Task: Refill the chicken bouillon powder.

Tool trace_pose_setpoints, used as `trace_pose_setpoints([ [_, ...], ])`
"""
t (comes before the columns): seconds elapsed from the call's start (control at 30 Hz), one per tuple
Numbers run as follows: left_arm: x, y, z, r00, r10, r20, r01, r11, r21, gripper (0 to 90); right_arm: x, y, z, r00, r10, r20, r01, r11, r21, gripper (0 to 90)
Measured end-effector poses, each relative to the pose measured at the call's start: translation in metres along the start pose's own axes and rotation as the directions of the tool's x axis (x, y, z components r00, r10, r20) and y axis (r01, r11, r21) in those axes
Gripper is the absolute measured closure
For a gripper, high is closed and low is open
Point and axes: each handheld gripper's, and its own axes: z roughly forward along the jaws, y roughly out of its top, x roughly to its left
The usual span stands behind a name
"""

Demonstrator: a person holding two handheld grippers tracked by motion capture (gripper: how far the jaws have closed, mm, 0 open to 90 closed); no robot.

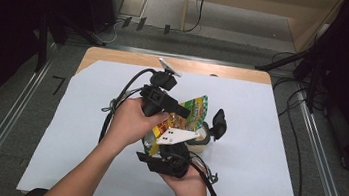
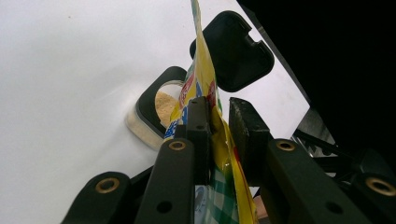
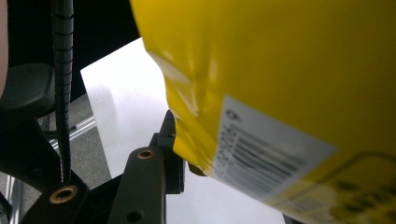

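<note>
Yellow pouch held over open container, mid-table

Left gripper (image 1: 177, 109) nipped on the yellow pouch (image 1: 192, 111) edge; right gripper (image 1: 171, 150) clamps pouch's lower part, jaws partway apart. Pouch tilts above clear container (image 2: 152, 119) of beige powder, black lid (image 2: 232, 50) flipped up, on white sheet (image 1: 268, 139).

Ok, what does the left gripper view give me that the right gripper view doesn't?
Left gripper view alone: a container with a black rim, pale powder inside, standing on the white table cover with its black lid flipped open, just past the pouch. Right gripper view alone: the pouch's plain yellow side with a white barcode label, and a ribbed black cable. Both share the yellow pouch between that view's own black jaws, plus the white cover.
</note>
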Motion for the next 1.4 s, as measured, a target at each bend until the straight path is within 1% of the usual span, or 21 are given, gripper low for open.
trace_pose_setpoints([
  [0.23, -0.0004, -0.0005, 0.0002, 1.0, 0.006, 0.0, -0.006, 1.0, 0.004, 78.9, -0.0001, -0.0008, 0.0011, 1.0, -0.006, 0.001, 0.006, 1.0, -0.005, 64.2],
  [0.33, -0.0008, -0.0009, 0.0001, 1.0, 0.0, -0.001, 0.0, 1.0, 0.0, 78.9, -0.0001, -0.0007, 0.0015, 1.0, -0.007, 0.001, 0.007, 1.0, -0.004, 64.3],
  [0.47, -0.0018, -0.0015, -0.0003, 1.0, 0.009, -0.003, -0.009, 1.0, -0.003, 78.7, 0.0, -0.0011, 0.0024, 0.9999, -0.011, 0.001, 0.011, 1.0, -0.007, 64.3],
  [0.67, -0.0026, -0.0023, -0.0002, 1.0, 0.009, 0.0, -0.009, 1.0, -0.002, 78.7, 0.0, -0.0023, 0.0039, 0.9998, -0.018, 0.001, 0.018, 1.0, -0.014, 64.4],
  [0.97, 0.0013, -0.0015, -0.0011, 0.9999, 0.0, 0.013, 0.0, 1.0, 0.001, 78.8, -0.0002, -0.0013, 0.0038, 0.9999, -0.017, -0.001, 0.017, 1.0, -0.011, 64.4],
  [1.17, -0.0001, -0.0018, -0.0027, 1.0, 0.003, 0.007, -0.003, 1.0, -0.005, 78.7, -0.0005, -0.0013, 0.0038, 0.9997, -0.024, -0.001, 0.024, 1.0, -0.014, 64.3],
  [1.3, -0.0014, -0.001, -0.008, 0.9999, 0.011, 0.003, -0.011, 0.9997, -0.024, 78.6, 0.0, 0.0017, 0.0028, 0.9993, -0.037, 0.004, 0.037, 0.999, -0.023, 64.3],
  [1.4, 0.0004, 0.001, -0.0076, 1.0, 0.005, -0.002, -0.005, 0.9998, -0.017, 78.6, -0.0019, 0.004, 0.0034, 0.9993, -0.038, -0.001, 0.038, 0.999, -0.024, 64.2],
])
